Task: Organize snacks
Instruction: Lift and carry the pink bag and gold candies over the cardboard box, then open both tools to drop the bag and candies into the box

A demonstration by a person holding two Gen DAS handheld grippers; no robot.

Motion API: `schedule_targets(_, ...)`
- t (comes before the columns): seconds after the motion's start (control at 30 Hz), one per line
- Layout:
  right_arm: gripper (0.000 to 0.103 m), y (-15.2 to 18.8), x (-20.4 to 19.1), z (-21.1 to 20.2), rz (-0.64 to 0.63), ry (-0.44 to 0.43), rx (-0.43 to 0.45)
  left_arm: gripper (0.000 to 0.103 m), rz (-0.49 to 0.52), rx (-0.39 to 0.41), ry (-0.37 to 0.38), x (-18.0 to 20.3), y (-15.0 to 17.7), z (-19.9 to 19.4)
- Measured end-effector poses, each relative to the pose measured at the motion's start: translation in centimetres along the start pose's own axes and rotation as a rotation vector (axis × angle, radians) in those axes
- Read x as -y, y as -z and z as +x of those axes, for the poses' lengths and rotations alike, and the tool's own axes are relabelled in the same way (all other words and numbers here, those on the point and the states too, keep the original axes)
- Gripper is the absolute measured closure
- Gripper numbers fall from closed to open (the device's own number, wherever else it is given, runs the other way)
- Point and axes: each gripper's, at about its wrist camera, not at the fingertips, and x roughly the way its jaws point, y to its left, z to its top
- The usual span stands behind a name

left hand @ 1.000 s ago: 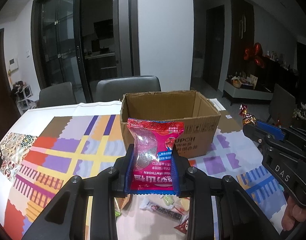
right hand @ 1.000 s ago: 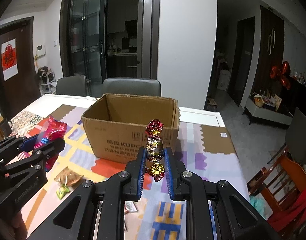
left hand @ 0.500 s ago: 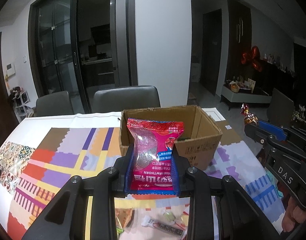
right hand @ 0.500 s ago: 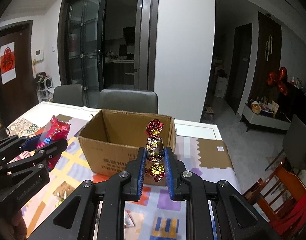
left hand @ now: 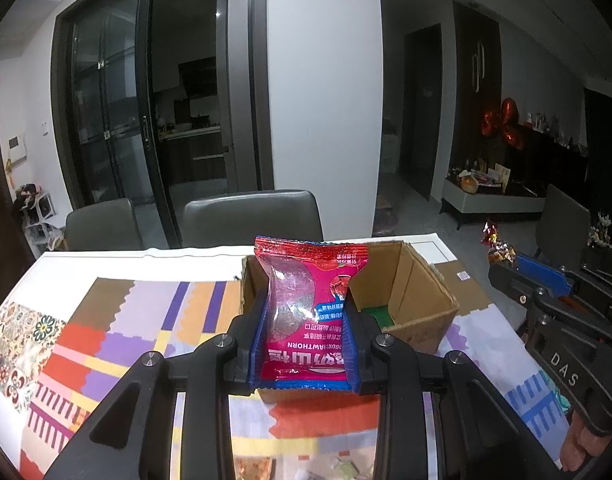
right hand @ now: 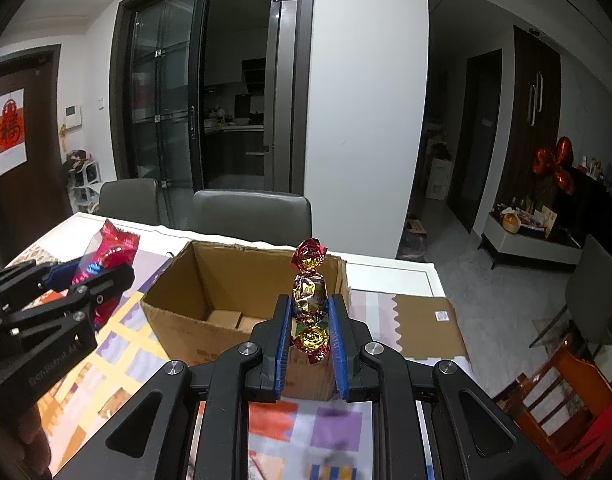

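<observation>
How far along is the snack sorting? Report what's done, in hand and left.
Done: the cardboard box already holds something green and small cartons. In hand: the left gripper clamps a red snack packet; the right gripper clamps a string of foil candies, both near the box. Left: drop both in, then the loose snacks on the tablecloth.

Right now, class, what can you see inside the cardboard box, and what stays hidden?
Inside the cardboard box, the right wrist view shows small brown cartons; the left wrist view shows something green. The pink snack packet and foil-wrapped candy cover the rest.
</observation>
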Motion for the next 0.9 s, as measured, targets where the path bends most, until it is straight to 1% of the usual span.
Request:
schedule_targets(0.27,0.083,-1.4,0.1,1.5,0.002,0.001,0.009,0.071,0.008,0.016,-0.002,-0.4,-1.5,1.2)
schedule_targets(0.43,0.083,-2.1,0.4,3.1,0.003,-0.003,-0.003,0.071,0.01,0.012,0.004,-0.7,-2.4,2.3)
schedule_targets(0.7,0.083,-2.8,0.7,5.9,0.0,-0.006,-0.033,0.071,0.011,-0.001,0.0,-0.9,-3.2,4.3)
schedule_targets(0.9,0.083,-2.9,0.5,7.8,-0.011,-0.011,-0.064,0.071,0.01,-0.032,-0.002,-1.2,-3.5,5.9)
